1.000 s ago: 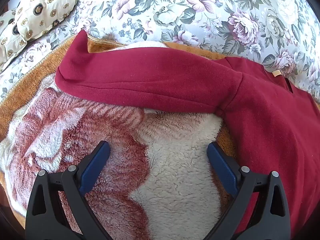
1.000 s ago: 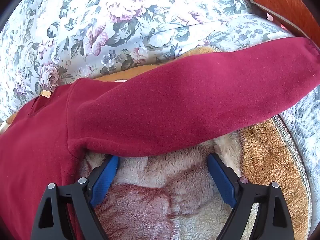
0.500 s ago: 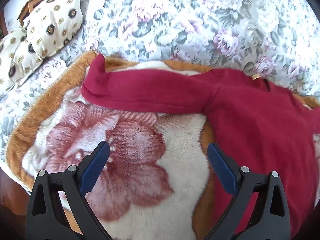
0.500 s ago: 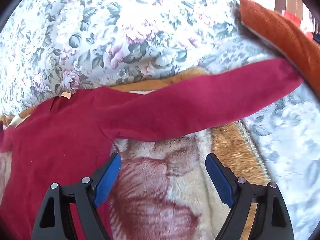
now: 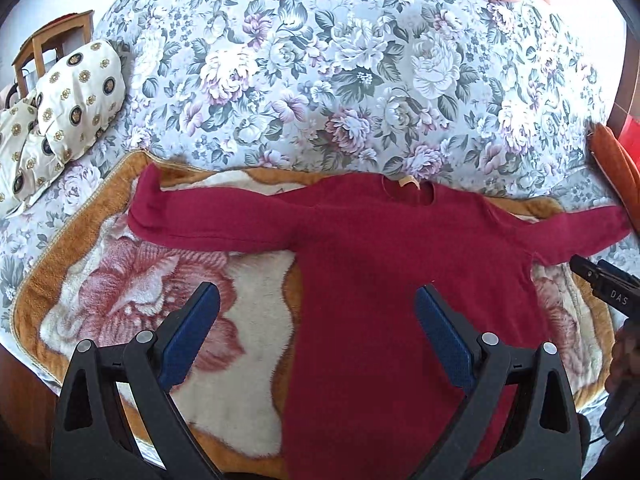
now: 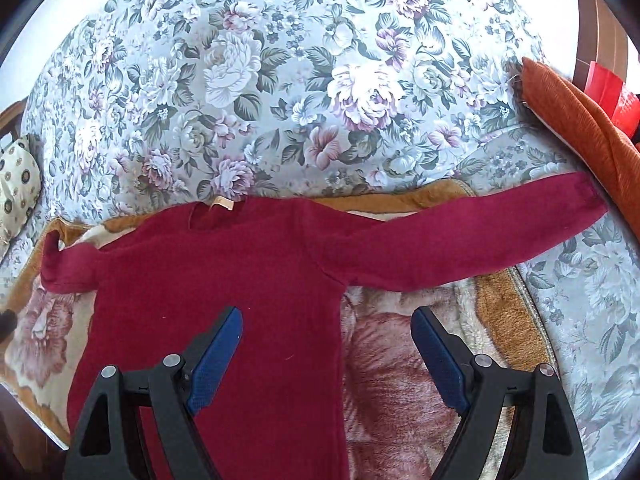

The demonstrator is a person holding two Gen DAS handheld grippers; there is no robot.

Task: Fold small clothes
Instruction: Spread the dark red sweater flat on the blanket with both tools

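Floral bedspread (image 5: 320, 60) bears one blanket (image 5: 240, 344), one red sweater (image 5: 380, 280), perhaps two pillows (image 5: 76, 92); both grippers (image 5: 316, 340) (image 6: 326, 354) wide, empty.

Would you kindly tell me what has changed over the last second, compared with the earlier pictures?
Both claws, left and right, pulled back and up from the sleeves, so the whole red sweater now shows. Nothing was gripped or released. Unchanged: both stay open and empty, and the sweater lies flat, sleeves spread, on the plush blanket.
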